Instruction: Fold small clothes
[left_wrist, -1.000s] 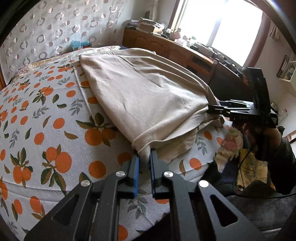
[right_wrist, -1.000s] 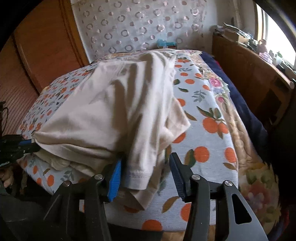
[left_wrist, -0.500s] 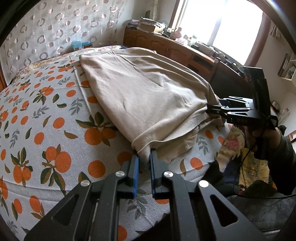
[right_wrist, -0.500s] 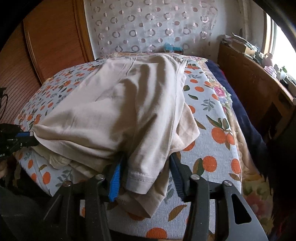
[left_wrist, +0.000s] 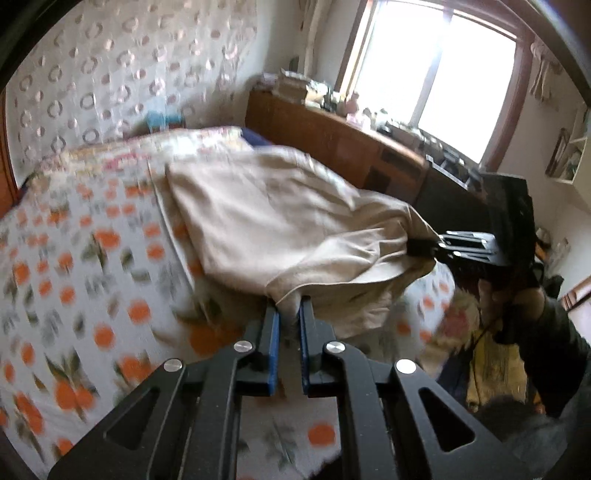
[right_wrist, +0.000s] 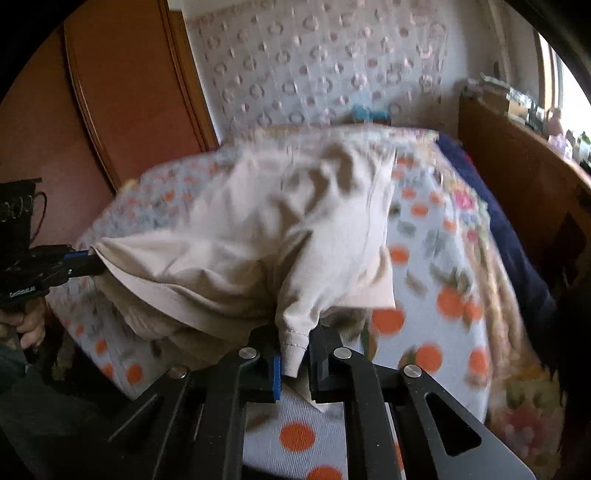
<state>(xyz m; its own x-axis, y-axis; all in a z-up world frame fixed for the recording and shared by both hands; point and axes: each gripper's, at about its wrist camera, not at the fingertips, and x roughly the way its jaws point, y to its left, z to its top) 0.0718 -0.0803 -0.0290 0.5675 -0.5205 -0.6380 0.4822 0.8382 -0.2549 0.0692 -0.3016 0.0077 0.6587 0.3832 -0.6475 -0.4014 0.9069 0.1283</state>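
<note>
1. One beige garment (left_wrist: 280, 221) lies on the orange-print bedspread (left_wrist: 74, 258), its near hem lifted off the bed and its far end resting toward the patterned wall.
2. Its long axis runs from that raised near hem away to the wall; the hem itself stretches crosswise between the two tools.
3. Beside the garment's near-left corner, the left gripper (left_wrist: 287, 314) is clenched on a fold of the cloth, blue pads pressed to either side.
4. At the garment's other near corner, the right gripper (right_wrist: 293, 356) grasps a stitched hem edge that hangs between its jaws.
5. To do this step well, it seems wise to keep both corners level and the hem taut, then carry them together over the garment toward the wall end, so that the fold lands square.
6. Slack between the corners would likely let the lower layers bunch.
7. Beyond the garment, a wooden cabinet (left_wrist: 332, 140) stands under the window.
</note>
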